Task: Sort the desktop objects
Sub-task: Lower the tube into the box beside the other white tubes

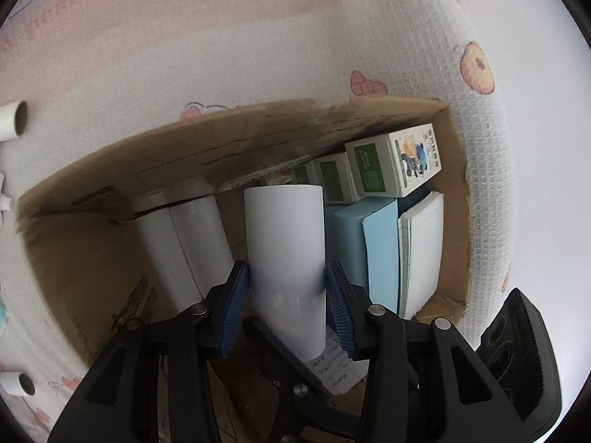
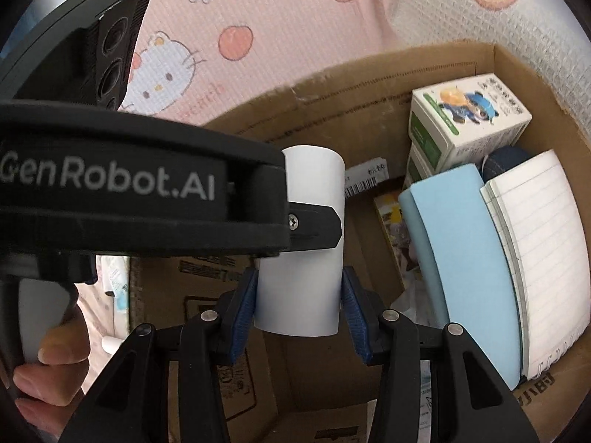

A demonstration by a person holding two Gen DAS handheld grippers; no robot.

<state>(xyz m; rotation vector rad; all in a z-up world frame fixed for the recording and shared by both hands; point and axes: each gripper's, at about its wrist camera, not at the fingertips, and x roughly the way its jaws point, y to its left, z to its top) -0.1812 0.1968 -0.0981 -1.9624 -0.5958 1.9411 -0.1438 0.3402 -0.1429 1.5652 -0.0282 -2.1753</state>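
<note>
My left claw (image 1: 288, 284) is clenched on a white paper roll (image 1: 286, 254), the blue pads (image 1: 234, 310) pressing on either side of its lower part. The roll points away from me, down into the cardboard box (image 1: 92, 254) that opens below and ahead of the claw. Just to the left of this roll two more white rolls (image 1: 177, 243) lie side by side on the box floor, close to my left finger but not touching it. To the right of the claw stand a light blue notebook (image 1: 376, 251) and a white lined pad (image 1: 424, 251), upright on edge against the right wall of the box. Beyond them, at the far right corner, small green-and-white cartons (image 1: 391, 162) are stacked. Outside the box, far to the left, two more roll ends (image 1: 16, 120) lie on the patterned cloth (image 1: 258, 59).

My right claw (image 2: 299, 302) grasps a white roll (image 2: 299, 295) as well, pads (image 2: 245, 313) snug against its sides, held upright ahead of me over the box interior (image 2: 325, 365). The body of my left gripper (image 2: 140, 192) crosses in front, above and left of this claw, with my fingers (image 2: 62, 347) wrapped on its handle. I cannot tell for sure whether both claws hold the same roll or one each, since the left gripper hides part of it. The blue notebook (image 2: 469, 258) and lined pad (image 2: 543, 251) sit to the right of this claw, the cartons (image 2: 465, 122) beyond them.
</note>
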